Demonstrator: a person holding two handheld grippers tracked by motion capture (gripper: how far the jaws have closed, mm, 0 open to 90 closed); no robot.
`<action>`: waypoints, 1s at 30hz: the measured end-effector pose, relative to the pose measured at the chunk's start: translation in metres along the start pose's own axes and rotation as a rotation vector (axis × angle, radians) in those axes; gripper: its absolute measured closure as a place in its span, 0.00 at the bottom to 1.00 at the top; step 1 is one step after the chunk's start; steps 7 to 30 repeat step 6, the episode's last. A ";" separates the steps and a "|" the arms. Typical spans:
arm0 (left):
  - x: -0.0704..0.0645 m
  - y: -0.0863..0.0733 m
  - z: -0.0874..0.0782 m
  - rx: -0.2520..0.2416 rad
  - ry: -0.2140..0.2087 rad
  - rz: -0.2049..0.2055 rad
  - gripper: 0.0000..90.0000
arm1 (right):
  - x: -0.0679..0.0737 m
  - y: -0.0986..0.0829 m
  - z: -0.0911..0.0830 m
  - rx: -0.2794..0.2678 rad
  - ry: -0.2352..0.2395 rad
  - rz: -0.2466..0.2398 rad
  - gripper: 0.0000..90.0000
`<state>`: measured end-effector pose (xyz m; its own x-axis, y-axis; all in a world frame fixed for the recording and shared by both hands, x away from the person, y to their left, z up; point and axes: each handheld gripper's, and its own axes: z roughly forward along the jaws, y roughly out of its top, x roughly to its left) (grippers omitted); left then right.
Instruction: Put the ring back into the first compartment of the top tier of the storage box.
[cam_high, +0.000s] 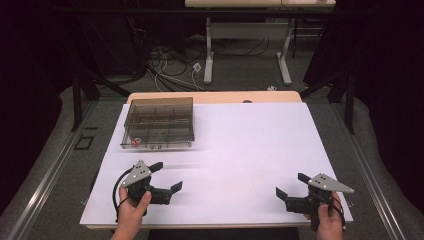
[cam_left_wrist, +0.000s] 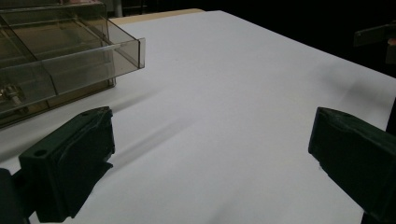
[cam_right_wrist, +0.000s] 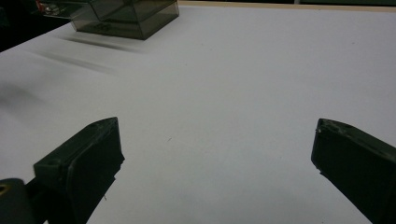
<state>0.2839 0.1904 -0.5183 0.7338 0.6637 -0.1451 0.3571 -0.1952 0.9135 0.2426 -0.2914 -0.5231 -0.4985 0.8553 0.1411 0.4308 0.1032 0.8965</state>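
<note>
A smoky clear plastic compartment box (cam_high: 159, 121) stands on the white table (cam_high: 240, 150) at the far left; small parts lie in its front cells, one red and white (cam_high: 135, 142). My left gripper (cam_high: 167, 176) is held low near the front left, open, nothing between its jaws. In the left gripper view the box (cam_left_wrist: 56, 60) sits just ahead to the left. My right gripper (cam_high: 291, 185) is at the front right, open and empty. The right gripper view shows the box (cam_right_wrist: 126, 16) far off at top left.
The table's front edge runs just under both hands (cam_high: 131, 210). Beyond the far edge a wooden strip (cam_high: 215, 96) shows, then floor with cables (cam_high: 170, 70) and a desk frame (cam_high: 247, 40). Dark curtains flank both sides.
</note>
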 end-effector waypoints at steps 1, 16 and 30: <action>0.000 -0.001 0.000 0.005 0.001 0.007 0.01 | 0.000 0.000 0.000 0.000 0.000 0.002 0.02; -0.001 -0.003 0.003 0.021 0.001 0.024 0.01 | 0.000 0.000 0.000 0.000 0.001 -0.003 0.02; -0.001 -0.003 0.003 0.021 0.001 0.024 0.01 | 0.000 0.000 0.000 0.000 0.001 -0.003 0.02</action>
